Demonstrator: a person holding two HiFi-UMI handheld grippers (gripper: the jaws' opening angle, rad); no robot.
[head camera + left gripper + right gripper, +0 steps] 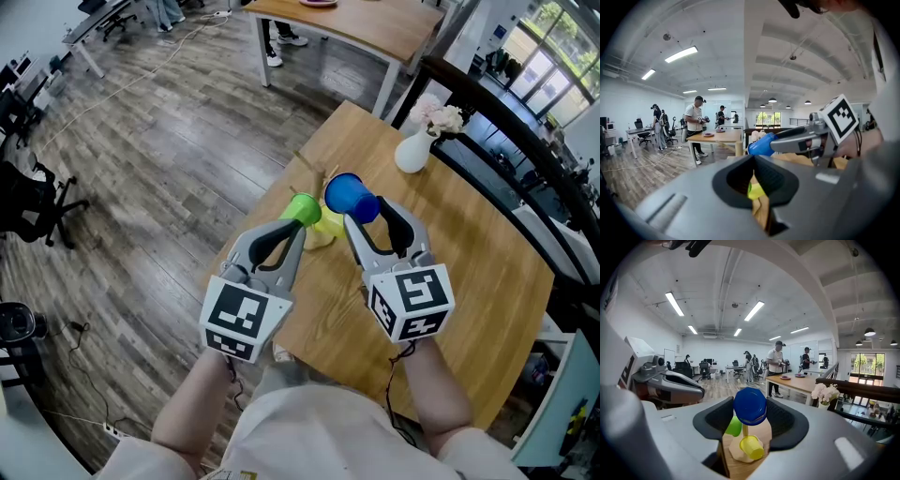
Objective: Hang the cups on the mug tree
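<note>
right gripper [367,214]: jaws wide, pads pressed on a round blue plastic cup [750,405]
blue cup: held in the air, just above the light wooden mug tree [737,452]
mug tree: small green cup [734,426] and small yellow cup [752,447] at its post; stands on the wooden table [469,281]
left gripper [298,228]: jaws nearly together, nothing between them, tips close to the green cup

A smooth blue plastic cup [352,195] sits in the matt grey plastic tongs of the right gripper [367,210] over a satin pale wooden bench [469,272], with a glossy white vase [412,152] at one o'clock and matt grey plank floor [141,178] at ten o'clock.
</note>
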